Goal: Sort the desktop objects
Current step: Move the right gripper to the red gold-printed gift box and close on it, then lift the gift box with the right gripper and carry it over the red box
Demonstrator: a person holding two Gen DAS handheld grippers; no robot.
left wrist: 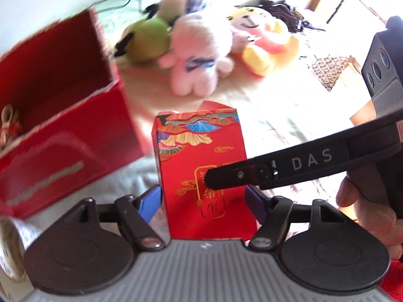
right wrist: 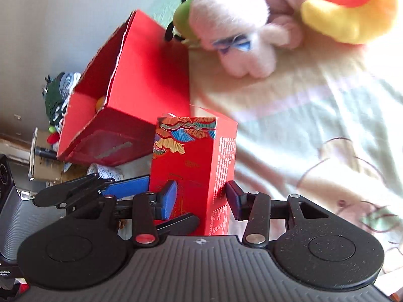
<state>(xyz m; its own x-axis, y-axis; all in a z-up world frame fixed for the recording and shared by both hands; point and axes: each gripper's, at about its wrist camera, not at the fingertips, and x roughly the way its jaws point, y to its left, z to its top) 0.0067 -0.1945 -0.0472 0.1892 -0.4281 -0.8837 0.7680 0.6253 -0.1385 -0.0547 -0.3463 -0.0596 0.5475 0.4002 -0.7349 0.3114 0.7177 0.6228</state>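
Partly hidden red carton (left wrist: 201, 166) between both jaws, open box (left wrist: 60, 130) blurred

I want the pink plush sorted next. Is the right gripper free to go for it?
Probably not yet: the right gripper is closed on the red carton, which stands between it and the pink plush.

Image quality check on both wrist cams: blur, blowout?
Left wrist: open red box smeared by motion blur, plush toys soft, background top right blown out by window light; patterned carton fairly sharp. Right wrist: bedsheet overexposed, plush blurred, carton readable; fisheye bends edges in both.
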